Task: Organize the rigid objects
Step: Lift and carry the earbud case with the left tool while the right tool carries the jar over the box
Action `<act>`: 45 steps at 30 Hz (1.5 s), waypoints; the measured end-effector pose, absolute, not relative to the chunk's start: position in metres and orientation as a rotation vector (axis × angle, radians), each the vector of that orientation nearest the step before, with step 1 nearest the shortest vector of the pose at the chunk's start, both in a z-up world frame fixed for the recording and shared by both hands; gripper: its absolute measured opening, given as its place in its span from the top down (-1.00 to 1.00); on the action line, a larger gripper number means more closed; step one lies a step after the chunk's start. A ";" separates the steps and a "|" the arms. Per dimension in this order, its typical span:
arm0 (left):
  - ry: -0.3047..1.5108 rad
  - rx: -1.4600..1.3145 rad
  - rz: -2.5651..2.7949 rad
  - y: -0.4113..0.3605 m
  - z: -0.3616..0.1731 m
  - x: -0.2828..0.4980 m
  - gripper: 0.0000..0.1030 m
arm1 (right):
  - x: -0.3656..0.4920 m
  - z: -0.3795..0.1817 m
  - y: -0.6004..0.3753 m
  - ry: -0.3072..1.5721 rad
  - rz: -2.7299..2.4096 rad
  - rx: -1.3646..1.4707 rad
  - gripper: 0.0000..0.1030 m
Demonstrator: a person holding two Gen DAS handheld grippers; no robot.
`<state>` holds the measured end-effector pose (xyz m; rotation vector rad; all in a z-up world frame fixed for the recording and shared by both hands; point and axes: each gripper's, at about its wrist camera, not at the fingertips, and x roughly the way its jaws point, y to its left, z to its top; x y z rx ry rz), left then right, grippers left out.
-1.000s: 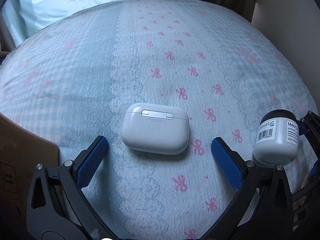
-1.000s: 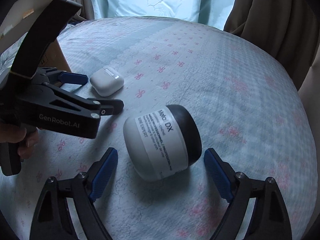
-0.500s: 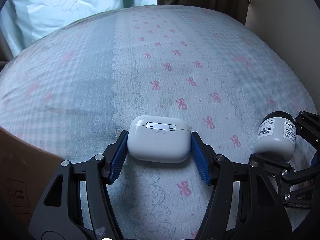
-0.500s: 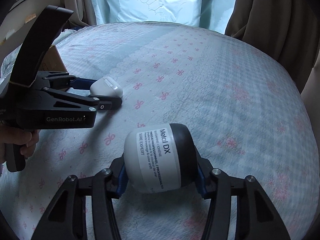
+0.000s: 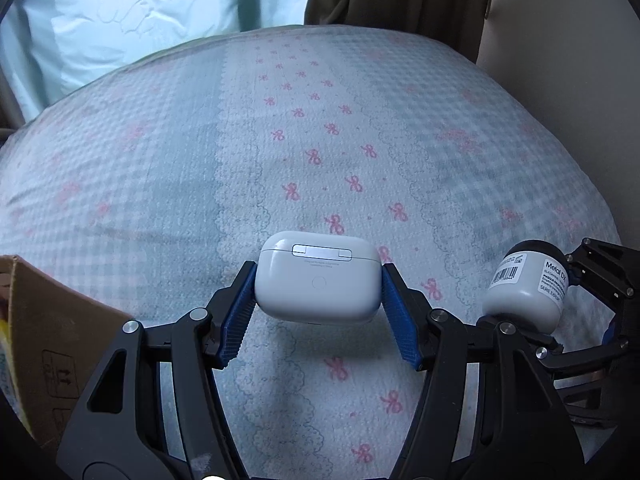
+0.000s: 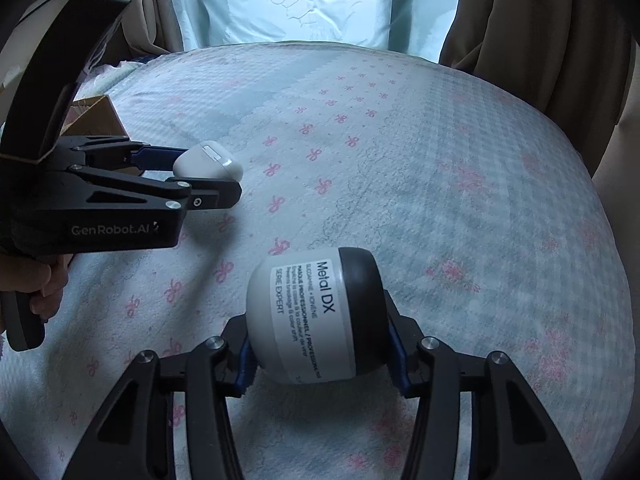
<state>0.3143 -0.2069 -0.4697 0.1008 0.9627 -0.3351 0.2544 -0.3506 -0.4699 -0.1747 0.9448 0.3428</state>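
My left gripper (image 5: 318, 292) is shut on a white earbud case (image 5: 318, 278) and holds it a little above the bed. The case (image 6: 208, 160) and the left gripper (image 6: 204, 178) also show at the left of the right wrist view. My right gripper (image 6: 318, 344) is shut on a white jar with a black lid (image 6: 316, 316), labelled Metal DX, held on its side above the bed. The jar (image 5: 524, 286) also shows at the right of the left wrist view, between the right gripper's fingers (image 5: 600, 276).
The bed has a light blue checked cover with pink bows (image 5: 312, 152). An open cardboard box (image 5: 52, 336) stands at the left edge of the bed; it also shows in the right wrist view (image 6: 96, 116). Brown curtains (image 6: 540, 20) and a pale window covering (image 6: 304, 0) are behind the bed.
Both grippers closed from open, the left on the earbud case and the right on the jar, and both have lifted their objects off the bed.
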 end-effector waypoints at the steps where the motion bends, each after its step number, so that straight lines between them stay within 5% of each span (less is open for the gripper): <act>1: 0.959 0.094 -0.336 -0.207 -0.464 0.313 -0.12 | 0.253 -0.466 -0.352 0.942 0.338 -0.170 0.07; 15: 0.896 -0.004 -0.354 -0.183 -0.331 0.289 -0.12 | 0.229 -0.345 -0.335 0.913 0.222 -0.133 0.07; 28: 0.881 0.009 -0.314 -0.040 -0.229 0.255 -0.12 | 0.206 -0.247 -0.212 0.928 0.191 -0.052 0.07; 45: 1.033 0.062 -0.232 0.185 -0.280 0.243 -0.12 | 0.226 -0.298 -0.026 1.099 0.232 0.120 0.07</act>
